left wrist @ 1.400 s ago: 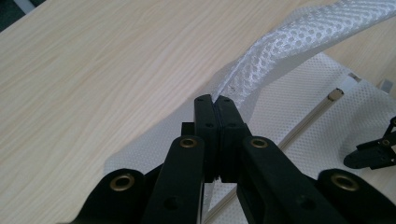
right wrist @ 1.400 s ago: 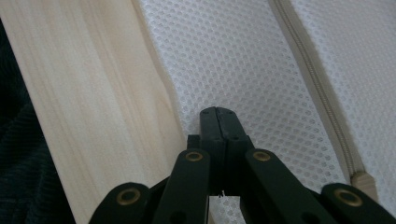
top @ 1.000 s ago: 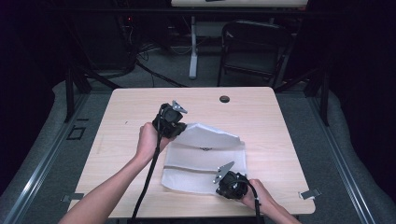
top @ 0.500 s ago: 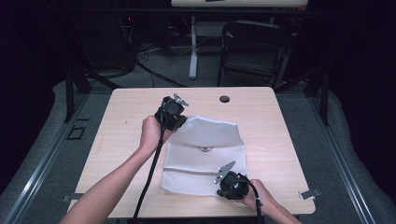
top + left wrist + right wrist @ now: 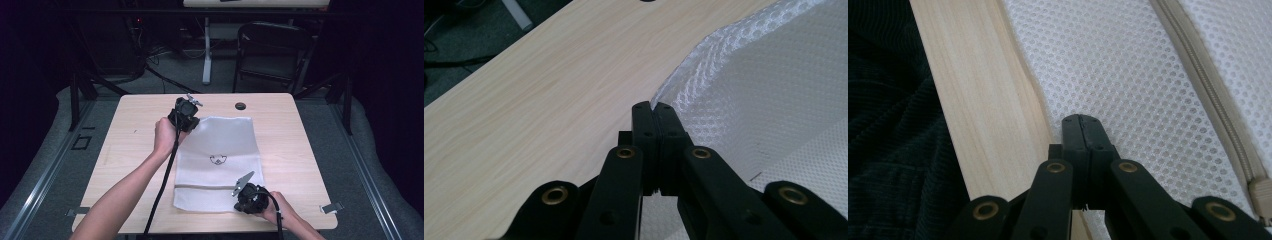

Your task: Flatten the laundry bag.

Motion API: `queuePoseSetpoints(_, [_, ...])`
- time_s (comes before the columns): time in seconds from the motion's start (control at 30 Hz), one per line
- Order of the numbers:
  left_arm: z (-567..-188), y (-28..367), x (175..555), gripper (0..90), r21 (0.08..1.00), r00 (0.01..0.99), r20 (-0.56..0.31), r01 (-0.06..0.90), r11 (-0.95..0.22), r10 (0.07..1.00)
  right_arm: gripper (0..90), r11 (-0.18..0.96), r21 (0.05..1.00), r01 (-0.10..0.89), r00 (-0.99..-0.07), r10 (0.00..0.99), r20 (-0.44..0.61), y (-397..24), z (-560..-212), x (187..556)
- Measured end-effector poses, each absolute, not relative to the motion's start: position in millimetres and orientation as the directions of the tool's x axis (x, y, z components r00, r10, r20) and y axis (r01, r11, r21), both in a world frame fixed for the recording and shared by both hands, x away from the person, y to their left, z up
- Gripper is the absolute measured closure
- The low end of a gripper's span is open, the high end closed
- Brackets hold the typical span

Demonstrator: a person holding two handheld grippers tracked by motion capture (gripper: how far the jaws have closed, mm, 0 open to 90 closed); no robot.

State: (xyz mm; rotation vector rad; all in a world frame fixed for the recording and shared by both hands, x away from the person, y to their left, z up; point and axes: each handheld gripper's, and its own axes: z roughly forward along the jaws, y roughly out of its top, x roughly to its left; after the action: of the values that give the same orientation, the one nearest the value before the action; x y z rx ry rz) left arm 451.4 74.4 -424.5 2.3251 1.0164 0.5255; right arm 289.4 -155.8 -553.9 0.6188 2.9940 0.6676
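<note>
White mesh bag [image 5: 220, 165] lies flat, each closed hand-held gripper pinching it: left [image 5: 186, 116] far corner, right [image 5: 246, 196] near edge.

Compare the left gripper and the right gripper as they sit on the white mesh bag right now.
The left gripper is at the far left corner of the mesh bag, pinching that raised corner; the right gripper is at the near edge, by the zipper, over flat mesh. The left hand reaches farther over the table; the right hand stays near its front edge. Both have their jaws shut.
</note>
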Motion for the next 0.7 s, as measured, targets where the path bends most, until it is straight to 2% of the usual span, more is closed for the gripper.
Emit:
queuePoseSetpoints(0.33, [-436.0, 79.9, 467.7, 89.9, 0.597, 0.605, 0.136, 0.581, -0.553, 0.784, 90.0, 0.819, 0.421, 0.389, -0.916, 0.391, 0.086, -156.6, -554.8, 289.2])
queuePoseSetpoints(0.7, [-444.9, 68.0, 476.8, 89.8, 0.602, 0.599, 0.159, 0.571, -0.558, 0.785, 90.0, 0.814, 0.427, 0.393, -0.915, 0.393, 0.094, -149.9, -554.4, 288.2])
